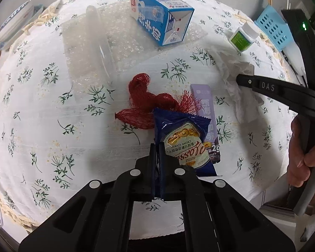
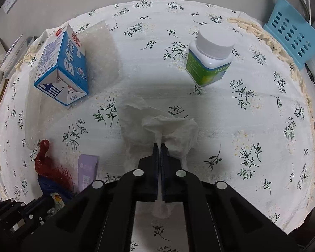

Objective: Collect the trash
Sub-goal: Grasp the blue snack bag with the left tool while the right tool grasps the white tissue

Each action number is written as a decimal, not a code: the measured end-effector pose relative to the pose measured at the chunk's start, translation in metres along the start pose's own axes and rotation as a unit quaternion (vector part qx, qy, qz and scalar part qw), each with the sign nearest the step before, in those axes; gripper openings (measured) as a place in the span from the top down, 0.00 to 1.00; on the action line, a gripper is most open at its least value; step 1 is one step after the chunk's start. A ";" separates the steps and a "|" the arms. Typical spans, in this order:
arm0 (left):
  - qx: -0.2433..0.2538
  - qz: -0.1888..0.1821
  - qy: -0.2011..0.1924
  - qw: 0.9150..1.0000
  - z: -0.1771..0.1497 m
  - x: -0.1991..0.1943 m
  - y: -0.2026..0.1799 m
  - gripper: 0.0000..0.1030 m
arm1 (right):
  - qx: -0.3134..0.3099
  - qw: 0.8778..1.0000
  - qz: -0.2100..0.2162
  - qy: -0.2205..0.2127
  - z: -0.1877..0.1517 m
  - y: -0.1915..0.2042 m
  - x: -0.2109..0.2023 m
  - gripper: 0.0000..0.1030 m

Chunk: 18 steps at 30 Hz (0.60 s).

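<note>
My left gripper [image 1: 156,147] is shut on the near edge of a blue cookie wrapper [image 1: 182,138], which lies over a red mesh net [image 1: 145,103] and a purple sachet [image 1: 208,113]. In the right wrist view my right gripper [image 2: 160,147] is shut on a crumpled white tissue [image 2: 168,128] lying on the flowered tablecloth [image 2: 252,126]. The left wrist view shows that tissue [image 1: 235,77] at the right with the right gripper's black fingers [image 1: 250,82] on it. A blue and white milk carton [image 1: 159,14] lies on its side at the back, and a white bottle with a green label [image 2: 208,61] lies further right.
A sheet of bubble wrap [image 1: 90,48] with a clear plastic piece [image 1: 98,42] on it lies beside the carton. A light blue perforated basket [image 2: 294,33] stands at the table's far right edge. A person's hand [image 1: 304,153] holds the right gripper. Books or boxes [image 1: 14,23] sit at the far left.
</note>
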<state>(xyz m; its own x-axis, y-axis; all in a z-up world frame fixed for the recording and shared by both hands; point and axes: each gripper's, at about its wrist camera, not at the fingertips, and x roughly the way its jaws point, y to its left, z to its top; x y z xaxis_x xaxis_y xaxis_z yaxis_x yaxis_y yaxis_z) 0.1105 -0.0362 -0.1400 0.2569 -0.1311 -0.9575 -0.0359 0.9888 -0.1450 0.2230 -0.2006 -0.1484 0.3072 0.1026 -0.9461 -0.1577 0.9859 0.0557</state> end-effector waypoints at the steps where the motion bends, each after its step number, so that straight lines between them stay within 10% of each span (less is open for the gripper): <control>1: -0.001 -0.003 -0.002 1.000 -0.001 -0.003 0.002 0.99 | 0.000 1.000 0.002 -0.003 0.000 -0.001 -0.002 0.99; 18: -0.014 -0.022 -0.027 0.999 -0.006 -0.036 0.012 0.99 | 0.011 0.998 0.034 -0.054 -0.018 -0.008 -0.066 0.99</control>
<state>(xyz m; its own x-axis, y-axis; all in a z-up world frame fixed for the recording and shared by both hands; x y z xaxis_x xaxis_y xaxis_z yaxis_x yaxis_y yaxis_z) 0.0946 -0.0199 -0.1092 0.3104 -0.1704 -0.9352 -0.0498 0.9795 -0.1951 0.1874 -0.2176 -0.0924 0.3967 0.1810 -0.8999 -0.1608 0.9789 0.1260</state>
